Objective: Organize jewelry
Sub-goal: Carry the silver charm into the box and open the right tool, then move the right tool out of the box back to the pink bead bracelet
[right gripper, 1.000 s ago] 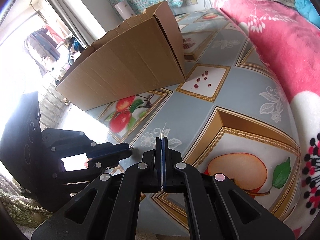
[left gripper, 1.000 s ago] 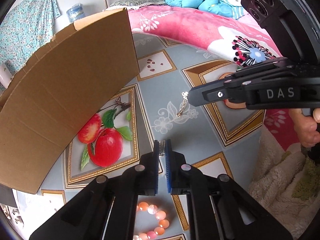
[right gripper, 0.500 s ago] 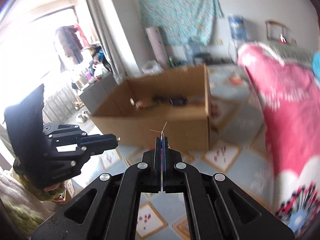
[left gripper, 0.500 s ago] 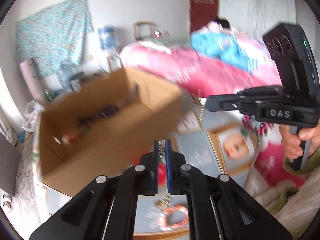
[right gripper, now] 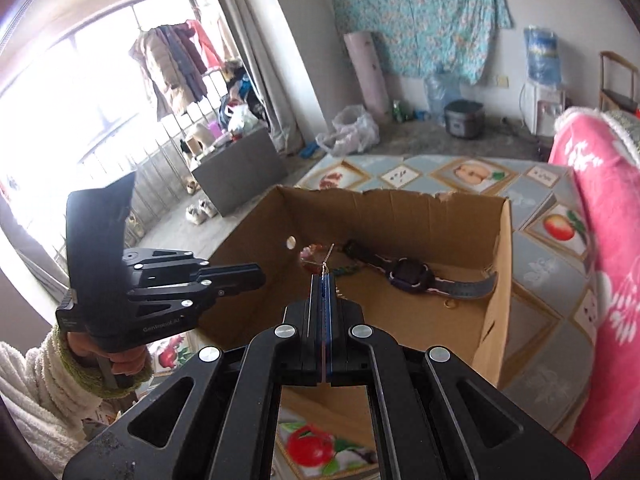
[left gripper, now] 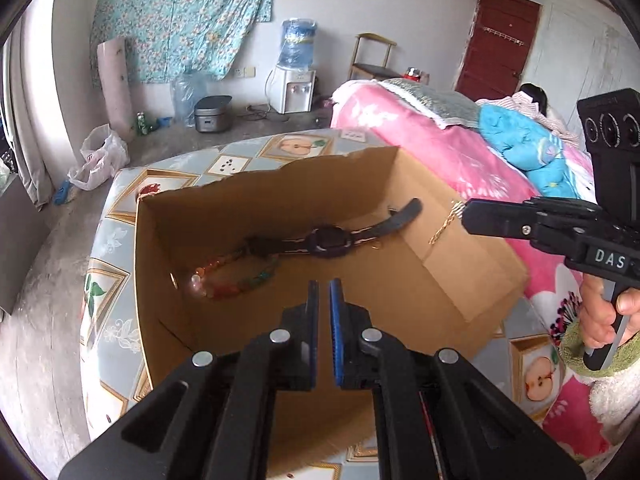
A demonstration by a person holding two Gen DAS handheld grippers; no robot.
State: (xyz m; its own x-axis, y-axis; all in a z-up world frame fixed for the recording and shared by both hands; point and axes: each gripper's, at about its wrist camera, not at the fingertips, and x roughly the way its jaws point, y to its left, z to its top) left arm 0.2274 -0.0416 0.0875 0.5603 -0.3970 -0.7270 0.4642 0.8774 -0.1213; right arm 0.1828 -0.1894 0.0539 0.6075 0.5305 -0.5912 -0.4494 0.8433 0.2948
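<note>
An open cardboard box stands on the fruit-print mat. Inside lie a dark wristwatch, a beaded bracelet and a small gold ring. My right gripper is shut on a thin chain that dangles from its tip over the box's right wall. My left gripper hovers above the box's near side. It is shut to a narrow slit, and I see nothing in the slit.
A pink floral blanket covers the bed along the box's right side. The fruit-print mat ends at bare concrete floor on the left. A rice cooker and a water dispenser stand by the far wall.
Both grippers have risen from low over the mat beside the box to above its opening, so its inside shows. The silvery bit between the left pads is gone from sight.
</note>
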